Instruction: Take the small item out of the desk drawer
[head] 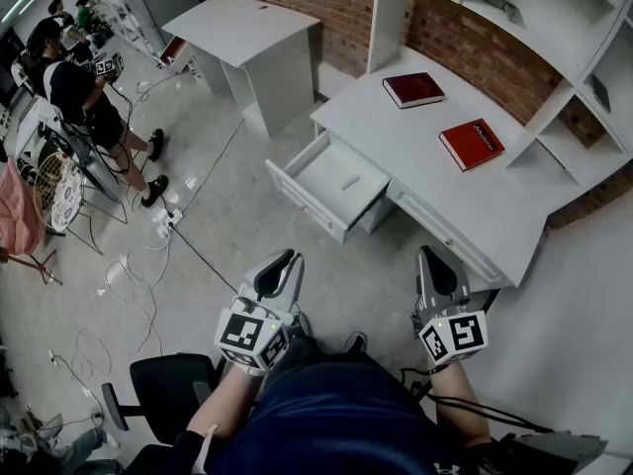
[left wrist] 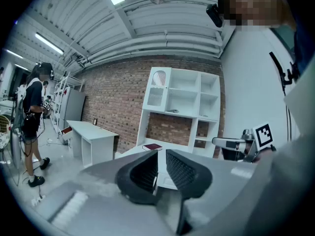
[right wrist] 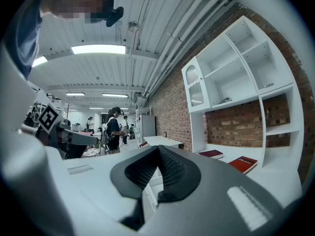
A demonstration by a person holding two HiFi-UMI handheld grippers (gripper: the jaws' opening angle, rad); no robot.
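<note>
Left tongs (head: 287,258): clenched, nothing between them, below and left of the open drawer (head: 303,196), well apart from it. Small item (head: 350,181): lies inside the drawer, near its middle. Right tongs (head: 430,255): clenched, empty, below and right of the drawer, near the bench (head: 435,181) edge.

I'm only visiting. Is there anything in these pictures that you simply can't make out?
- The small item in the open drawer: in the head view it is too small and pale to identify.
- The drawer's inside: in both gripper views it is blocked by the left tongs and the right tongs.
- The print on the red book: in the head view it is too small to read.
</note>
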